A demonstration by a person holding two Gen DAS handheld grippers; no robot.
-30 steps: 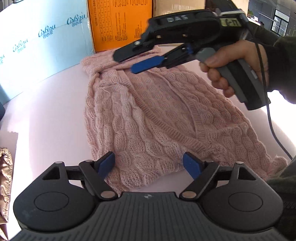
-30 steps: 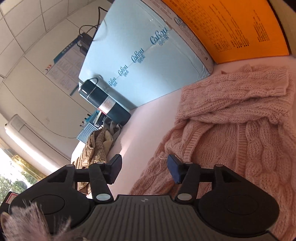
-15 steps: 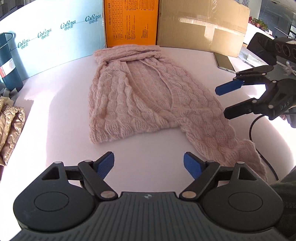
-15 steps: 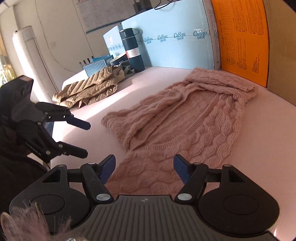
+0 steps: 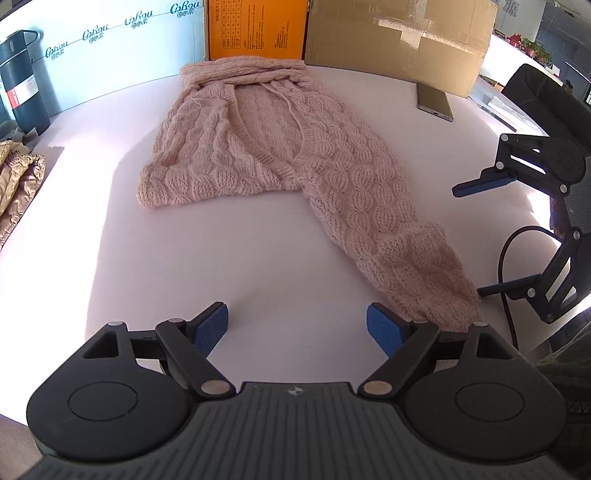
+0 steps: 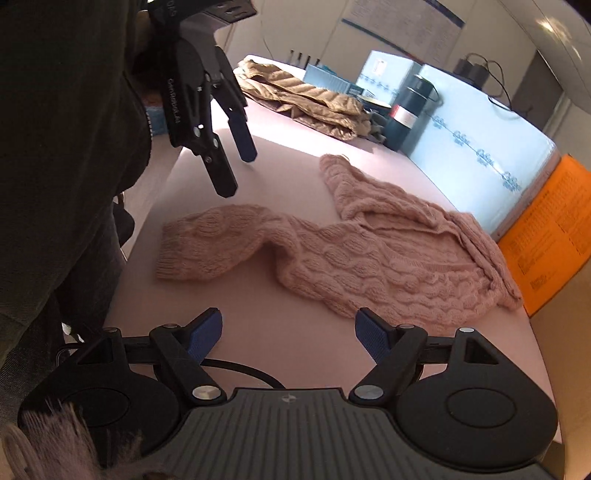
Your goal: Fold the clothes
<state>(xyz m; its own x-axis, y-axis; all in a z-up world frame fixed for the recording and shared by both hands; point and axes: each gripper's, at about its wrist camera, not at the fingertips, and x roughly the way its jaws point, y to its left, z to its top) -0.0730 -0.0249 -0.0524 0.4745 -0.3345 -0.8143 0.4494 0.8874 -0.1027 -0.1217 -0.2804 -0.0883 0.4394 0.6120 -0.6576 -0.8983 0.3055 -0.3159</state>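
Your left gripper (image 5: 297,328) has its fingers spread wide with nothing between them, only bare table beneath. Your right gripper (image 6: 288,334) is opening its jaws as well, and nothing sits between those either; both hover over the near part of the table (image 5: 110,240), clear of the fabric.

The pink cable-knit cardigan (image 5: 258,147) lies spread from the back edge, where its collar end bunches against the orange box (image 5: 256,27), down toward the near right corner, where one long sleeve (image 5: 417,258) trails out and ends just beside your left gripper's right finger.

Expect it to be soft, floppy and stretchy, fairly light, with a fuzzy surface that should grip the pads well rather than slip. It will likely sag and drag if you lift it from one point. Take the sleeve at its ribbed cuff (image 6: 173,258), where the knit looks denser, and the body at its ribbed hem or front band.

You have open table on the left and along the near edge. The back is walled by the boxes, a phone (image 5: 435,101) lies near the back right, and a folded tan jacket (image 6: 306,98) sits at the far left end.
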